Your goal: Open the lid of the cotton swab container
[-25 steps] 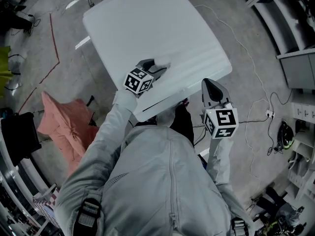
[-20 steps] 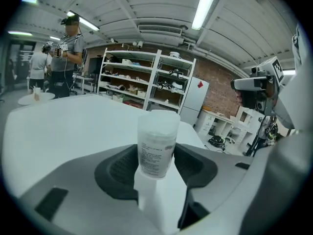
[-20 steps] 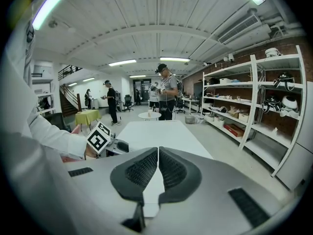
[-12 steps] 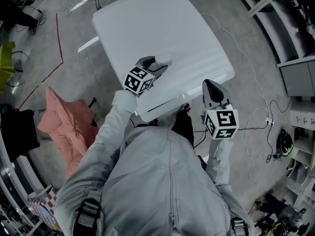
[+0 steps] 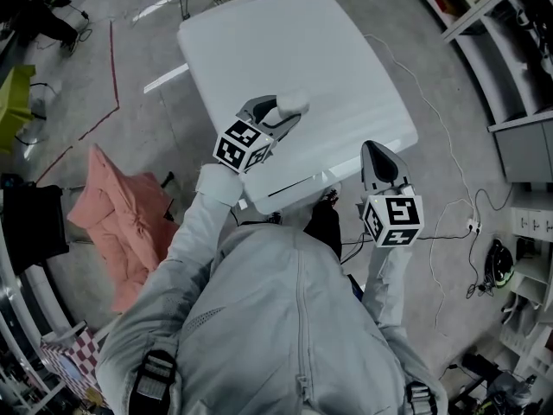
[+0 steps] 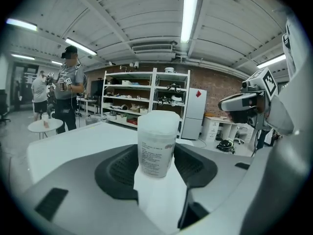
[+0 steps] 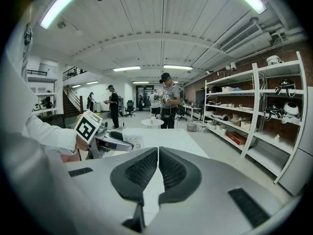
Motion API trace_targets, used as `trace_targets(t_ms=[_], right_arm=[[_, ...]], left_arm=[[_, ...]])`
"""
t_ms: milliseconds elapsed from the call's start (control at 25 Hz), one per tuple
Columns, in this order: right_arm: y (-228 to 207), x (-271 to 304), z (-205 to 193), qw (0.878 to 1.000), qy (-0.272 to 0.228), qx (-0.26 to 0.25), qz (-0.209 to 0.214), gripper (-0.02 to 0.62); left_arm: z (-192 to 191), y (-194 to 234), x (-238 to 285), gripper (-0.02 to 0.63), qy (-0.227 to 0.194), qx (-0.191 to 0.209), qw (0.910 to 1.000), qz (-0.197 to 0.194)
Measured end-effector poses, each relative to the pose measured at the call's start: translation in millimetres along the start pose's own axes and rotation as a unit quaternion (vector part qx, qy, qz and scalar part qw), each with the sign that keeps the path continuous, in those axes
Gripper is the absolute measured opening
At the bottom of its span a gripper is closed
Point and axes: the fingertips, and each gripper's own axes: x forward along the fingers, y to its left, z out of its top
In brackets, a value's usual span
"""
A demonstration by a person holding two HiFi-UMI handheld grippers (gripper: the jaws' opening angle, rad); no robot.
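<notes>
The base of the container [image 6: 157,138] is hidden between the jaws of the left gripper [image 6: 156,168], and its label print is too small to read. From overhead, that gripper covers most of it.

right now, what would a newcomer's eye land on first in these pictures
The pale cotton swab container, gripped upright between the jaws of the left gripper over the white table. Next, the right gripper, jaws shut on nothing, just off the table's near corner.

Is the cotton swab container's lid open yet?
Shut: the lid sits flush on the cotton swab container, upright in the left gripper.
</notes>
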Motion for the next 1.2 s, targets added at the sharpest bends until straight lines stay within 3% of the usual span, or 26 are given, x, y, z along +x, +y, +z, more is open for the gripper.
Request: trace_targets(t_ms=[600,1200], right_arm=[[21,-7,14,1.0,-0.024,0.005,0.009,0.035],[33,-19,10,0.999,-0.03,0.019,0.022,0.035]], left_arm=[[33,-28,-61,0.239,-0.027,0.026,0.9993,0.0],[28,-67,-85,0.238,-0.033,0.026,0.9988,-0.026]])
